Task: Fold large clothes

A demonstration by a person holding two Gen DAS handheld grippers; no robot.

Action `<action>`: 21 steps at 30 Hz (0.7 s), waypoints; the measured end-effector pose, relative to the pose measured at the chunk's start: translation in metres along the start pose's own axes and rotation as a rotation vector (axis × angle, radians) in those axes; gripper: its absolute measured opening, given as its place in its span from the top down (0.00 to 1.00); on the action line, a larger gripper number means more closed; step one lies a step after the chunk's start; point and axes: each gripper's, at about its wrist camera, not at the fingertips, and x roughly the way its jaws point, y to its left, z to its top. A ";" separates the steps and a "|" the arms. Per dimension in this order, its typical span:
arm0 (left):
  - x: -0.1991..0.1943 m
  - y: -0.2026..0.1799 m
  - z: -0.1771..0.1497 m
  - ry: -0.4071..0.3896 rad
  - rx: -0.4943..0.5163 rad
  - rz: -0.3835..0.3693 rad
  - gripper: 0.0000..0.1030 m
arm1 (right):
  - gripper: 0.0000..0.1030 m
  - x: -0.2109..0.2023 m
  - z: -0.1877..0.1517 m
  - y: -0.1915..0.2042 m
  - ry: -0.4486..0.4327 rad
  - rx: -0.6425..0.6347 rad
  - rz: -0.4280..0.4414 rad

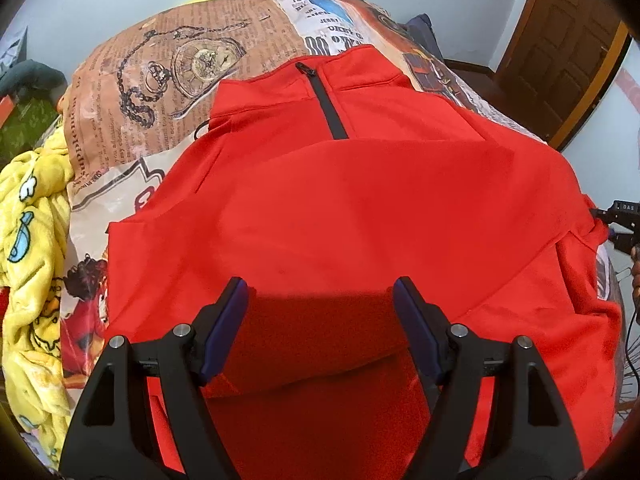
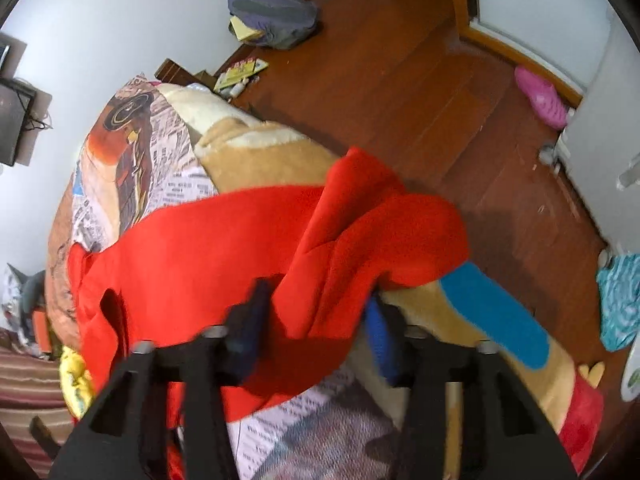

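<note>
- Your red pullover (image 1: 320,200) lies flat on the bed (image 1: 168,80), collar and black zipper (image 1: 326,104) pointing away.
- Soft fleece.
- Your left tool (image 1: 320,300) gapes empty above the hem.
- Your right tool (image 2: 316,312) straddles bunched sleeve; grip unclear.

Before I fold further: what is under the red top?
The red top lies on a printed bedspread, which shows around its collar and left edge. Anything directly beneath the cloth is covered.

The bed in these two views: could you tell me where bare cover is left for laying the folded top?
Bare printed bedcover lies beyond the collar of the red top, around the pocket-watch print, bordered by the yellow blanket. The near side is crowded: the left tongs hover open over the top, and the right tongs bunch its sleeve beside the tan blanket.
</note>
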 end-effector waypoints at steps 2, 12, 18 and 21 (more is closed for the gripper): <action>-0.001 0.000 0.000 0.000 0.000 0.006 0.28 | 0.87 -0.002 0.002 0.008 -0.013 -0.032 -0.018; -0.025 0.002 0.004 -0.052 0.017 0.032 0.28 | 0.90 -0.077 -0.002 0.077 -0.215 -0.221 0.091; -0.047 0.002 0.006 -0.103 0.022 0.027 0.28 | 0.90 -0.122 -0.030 0.154 -0.292 -0.420 0.231; -0.055 0.003 0.006 -0.118 0.026 0.023 0.28 | 0.90 -0.117 -0.055 0.185 -0.254 -0.518 0.281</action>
